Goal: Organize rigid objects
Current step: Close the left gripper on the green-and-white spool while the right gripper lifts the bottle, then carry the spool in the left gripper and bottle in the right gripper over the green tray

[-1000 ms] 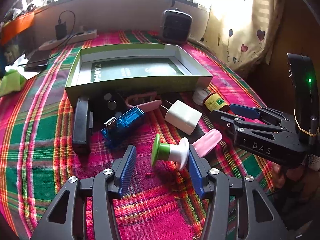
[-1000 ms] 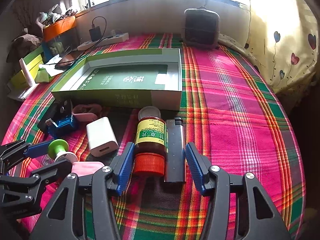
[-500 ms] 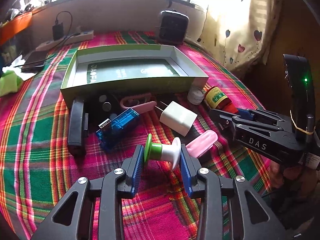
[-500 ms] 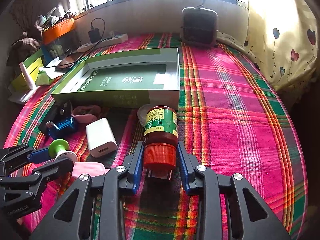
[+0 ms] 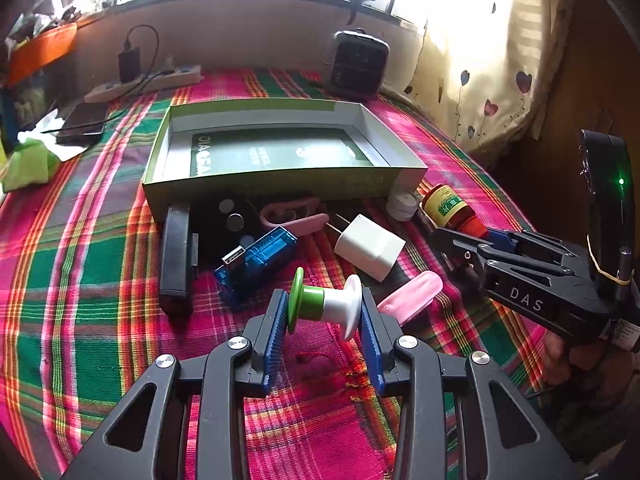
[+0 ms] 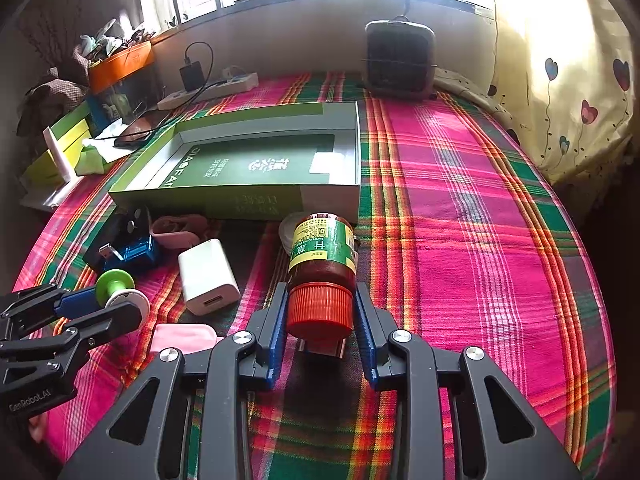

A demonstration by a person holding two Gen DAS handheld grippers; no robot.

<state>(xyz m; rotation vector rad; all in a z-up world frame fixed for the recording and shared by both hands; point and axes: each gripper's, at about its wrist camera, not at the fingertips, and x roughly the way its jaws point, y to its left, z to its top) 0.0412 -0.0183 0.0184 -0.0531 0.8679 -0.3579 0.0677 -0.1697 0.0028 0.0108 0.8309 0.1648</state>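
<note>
My left gripper [image 5: 324,312] is shut on a green-and-white spool [image 5: 326,304], its blue pads pressing on both ends just above the plaid cloth. My right gripper [image 6: 320,312] is shut on a brown bottle [image 6: 322,248], gripping it at the red cap. A black bar [image 6: 322,346] lies partly hidden under the bottle. The open green box [image 5: 280,186] sits behind the pile, with only a printed insert inside. Each gripper shows in the other's view: the right gripper [image 5: 480,236] with the bottle [image 5: 450,210], the left gripper [image 6: 110,300] with the spool.
Loose items lie in front of the box: a white charger [image 5: 370,246], a blue USB device [image 5: 260,258], a black bar [image 5: 175,252], pink pieces [image 5: 412,292], a white lid [image 5: 402,204]. A heater [image 5: 360,64], a power strip [image 5: 148,82] and a phone [image 5: 84,122] are at the back.
Both grippers have closed: the left jaws came in onto the spool's ends, the right jaws onto the bottle's red cap. The bottle now sits over the black bar.
</note>
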